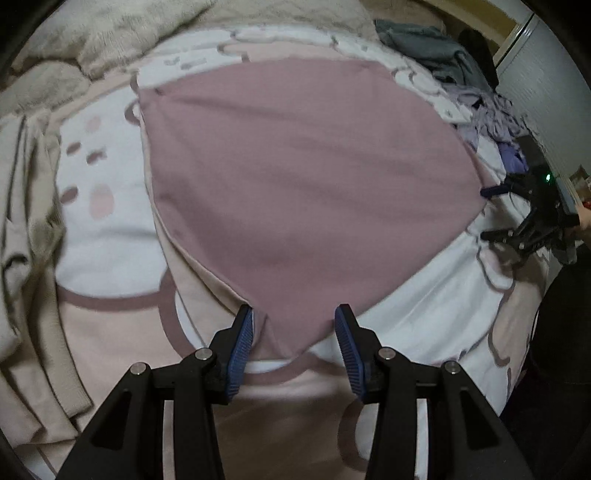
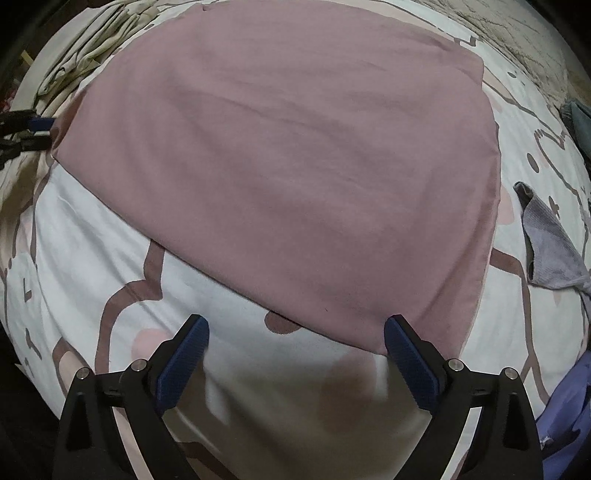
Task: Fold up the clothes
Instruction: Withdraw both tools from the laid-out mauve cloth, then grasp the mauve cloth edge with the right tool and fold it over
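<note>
A dusty-pink cloth [image 1: 303,177] lies spread flat on the patterned bedsheet [image 1: 110,251]. My left gripper [image 1: 293,314] points down at its near corner. The jaws are open; the corner lies between the blue pads [image 1: 240,350] without being pinched. In the right wrist view the same pink cloth [image 2: 280,155] fills the middle. My right gripper [image 2: 295,321] is wide open over the white sheet, its right pad [image 2: 410,362] beside another cloth corner. Each gripper shows in the other's view: the right gripper [image 1: 489,214] at the cloth's right corner, the left gripper [image 2: 42,133] at its left edge.
Folded beige garments [image 1: 29,258] lie along the left, with a fluffy beige blanket [image 1: 110,29] behind. A pile of grey and lilac clothes [image 1: 461,74] sits at the back right. A grey-lilac cloth [image 2: 546,243] and a purple garment [image 2: 569,406] lie right of the pink cloth.
</note>
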Action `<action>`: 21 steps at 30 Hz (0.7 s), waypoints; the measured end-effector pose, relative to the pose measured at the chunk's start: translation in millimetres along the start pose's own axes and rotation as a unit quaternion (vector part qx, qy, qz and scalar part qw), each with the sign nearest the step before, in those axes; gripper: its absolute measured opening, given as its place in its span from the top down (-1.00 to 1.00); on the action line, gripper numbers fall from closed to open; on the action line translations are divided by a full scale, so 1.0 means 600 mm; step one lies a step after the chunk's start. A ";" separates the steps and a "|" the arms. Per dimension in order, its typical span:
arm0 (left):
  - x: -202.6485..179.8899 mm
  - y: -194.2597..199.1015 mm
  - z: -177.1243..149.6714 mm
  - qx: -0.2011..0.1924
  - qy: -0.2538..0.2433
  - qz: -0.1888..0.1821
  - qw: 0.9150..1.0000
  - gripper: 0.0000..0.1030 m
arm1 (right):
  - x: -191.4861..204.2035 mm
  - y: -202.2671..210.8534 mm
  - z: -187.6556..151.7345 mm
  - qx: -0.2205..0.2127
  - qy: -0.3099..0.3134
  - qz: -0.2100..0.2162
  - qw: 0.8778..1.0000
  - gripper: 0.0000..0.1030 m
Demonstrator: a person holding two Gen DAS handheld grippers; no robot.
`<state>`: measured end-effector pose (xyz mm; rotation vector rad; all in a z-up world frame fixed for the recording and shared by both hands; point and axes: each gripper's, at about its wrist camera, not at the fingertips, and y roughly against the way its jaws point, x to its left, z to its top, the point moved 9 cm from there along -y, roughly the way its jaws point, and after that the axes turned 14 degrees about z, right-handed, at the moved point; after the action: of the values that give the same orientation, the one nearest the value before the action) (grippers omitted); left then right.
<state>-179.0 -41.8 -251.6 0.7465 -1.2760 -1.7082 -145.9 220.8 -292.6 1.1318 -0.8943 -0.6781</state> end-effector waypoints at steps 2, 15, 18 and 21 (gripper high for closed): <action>0.004 -0.009 -0.013 0.013 -0.006 0.001 1.000 0.13 | 0.001 0.000 0.000 -0.002 0.000 0.000 1.000 -0.88; 0.007 -0.014 0.011 0.018 0.031 -0.054 0.998 0.10 | 0.011 -0.010 0.009 0.000 0.002 0.002 1.000 -1.00; 0.004 -0.005 -0.014 0.046 0.020 -0.098 0.994 0.10 | 0.011 -0.009 0.011 -0.001 0.003 0.003 1.000 -1.00; 0.010 0.007 -0.030 0.055 0.006 -0.110 0.992 0.10 | 0.011 -0.009 0.013 0.000 0.003 0.003 1.000 -1.00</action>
<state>-165.4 -55.2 -252.6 0.9926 -1.3290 -1.8144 -149.8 209.9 -294.9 1.1307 -0.8925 -0.6690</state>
